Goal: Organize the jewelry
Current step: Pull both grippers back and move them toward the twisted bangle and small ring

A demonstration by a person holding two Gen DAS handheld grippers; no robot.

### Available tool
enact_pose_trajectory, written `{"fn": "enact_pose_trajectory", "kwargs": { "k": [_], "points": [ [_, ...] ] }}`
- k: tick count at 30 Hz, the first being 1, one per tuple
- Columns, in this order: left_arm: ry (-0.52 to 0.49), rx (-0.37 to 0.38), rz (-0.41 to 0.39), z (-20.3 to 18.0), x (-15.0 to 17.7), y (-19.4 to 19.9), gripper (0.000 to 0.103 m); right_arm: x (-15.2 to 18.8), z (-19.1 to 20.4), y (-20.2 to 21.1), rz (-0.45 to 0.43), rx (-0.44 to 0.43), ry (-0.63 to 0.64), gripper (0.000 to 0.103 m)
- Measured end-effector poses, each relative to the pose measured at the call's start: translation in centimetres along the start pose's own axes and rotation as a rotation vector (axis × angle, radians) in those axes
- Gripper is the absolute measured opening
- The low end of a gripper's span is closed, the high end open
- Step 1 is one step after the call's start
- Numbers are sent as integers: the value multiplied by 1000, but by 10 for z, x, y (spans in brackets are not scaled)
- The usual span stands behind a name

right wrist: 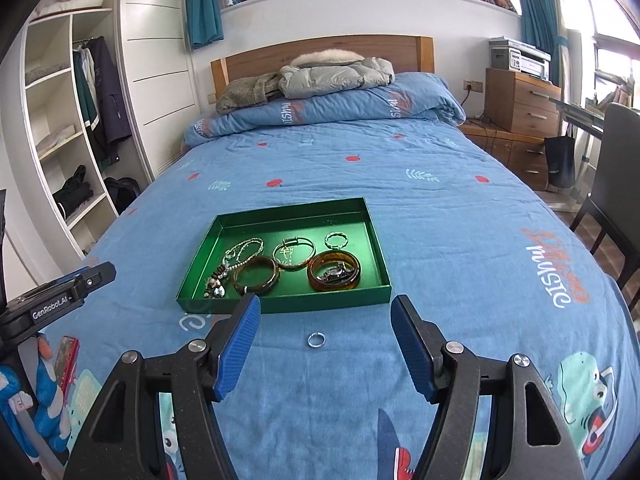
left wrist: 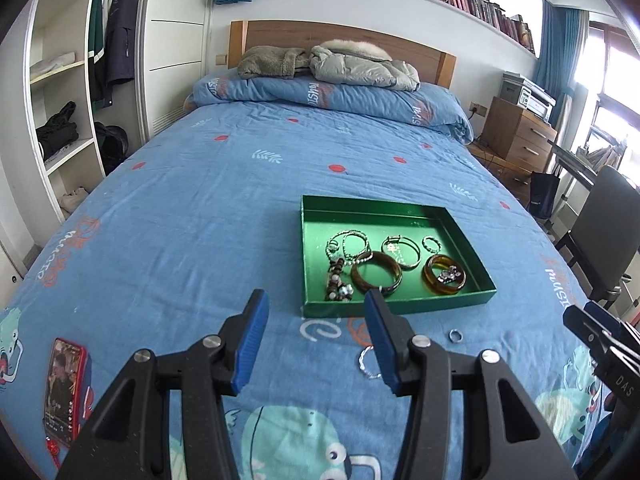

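Blue ribbed pads line both handheld grippers, and each pair of fingers stands wide apart with nothing between them. The right gripper (right wrist: 325,340) hovers low over the bed, and a small silver ring (right wrist: 316,339) lies flat on the blue patterned bedspread (right wrist: 440,240) directly ahead, centred between its fingertips but not touched. The left gripper (left wrist: 316,332) hangs to the left; a thin silver bangle (left wrist: 368,362) lies on the cloth partly hidden behind its right finger.

Just beyond both loose pieces sits a shallow green tray (right wrist: 384,256), already holding most of the jewelry: a dark brown bangle (right wrist: 256,275), an amber bangle (right wrist: 334,276) with a small dark trinket inside it, a silver bracelet (right wrist: 293,255), a small twisted ring (right wrist: 336,239), coiled silver chains (right wrist: 248,249) and a beaded strand (right wrist: 216,282).

Near the left gripper, a red phone (left wrist: 64,388) rests on the bedspread.

By my judgement, the ring is light, hard and smooth, so it may slip or skitter out of the pads. Lying flat on soft bedding, it probably needs the pads pressed slightly into the cloth, closing across its outer edge. The thin bangle looks bendable, so a gentle pinch on its rim seems safest.
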State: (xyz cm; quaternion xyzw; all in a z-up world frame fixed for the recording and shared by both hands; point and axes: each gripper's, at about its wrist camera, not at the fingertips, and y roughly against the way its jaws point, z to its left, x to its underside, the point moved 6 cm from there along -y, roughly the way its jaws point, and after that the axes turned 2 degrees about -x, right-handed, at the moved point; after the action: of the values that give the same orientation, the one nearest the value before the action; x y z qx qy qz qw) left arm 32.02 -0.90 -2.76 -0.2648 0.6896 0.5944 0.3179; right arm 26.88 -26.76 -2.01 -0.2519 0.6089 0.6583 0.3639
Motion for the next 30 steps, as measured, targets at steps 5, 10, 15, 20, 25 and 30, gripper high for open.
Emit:
{"fn": "enact_pose_trajectory", "kwargs": {
  "k": [5, 10, 15, 20, 25, 30],
  "points": [
    [-4, -15, -3, 12, 15, 18, 51, 9, 6, 16, -8, 15, -8, 69],
    [-24, -25, -15, 22, 35, 38, 51, 19, 14, 35, -18, 19, -16, 70],
    [-24, -55, -31, 34, 53, 58, 51, 29, 24, 49, -24, 21, -23, 70],
    [-26, -93, -44, 45, 64, 73, 51, 41, 32, 61, -28, 22, -11, 70],
    [-29, -106, -55, 51, 70, 90, 51, 51, 29, 72, -34, 28, -13, 71],
    [-36, -108, -66, 47, 73, 104, 51, 59, 22, 77, -35, 22, -31, 71]
  ]
}}
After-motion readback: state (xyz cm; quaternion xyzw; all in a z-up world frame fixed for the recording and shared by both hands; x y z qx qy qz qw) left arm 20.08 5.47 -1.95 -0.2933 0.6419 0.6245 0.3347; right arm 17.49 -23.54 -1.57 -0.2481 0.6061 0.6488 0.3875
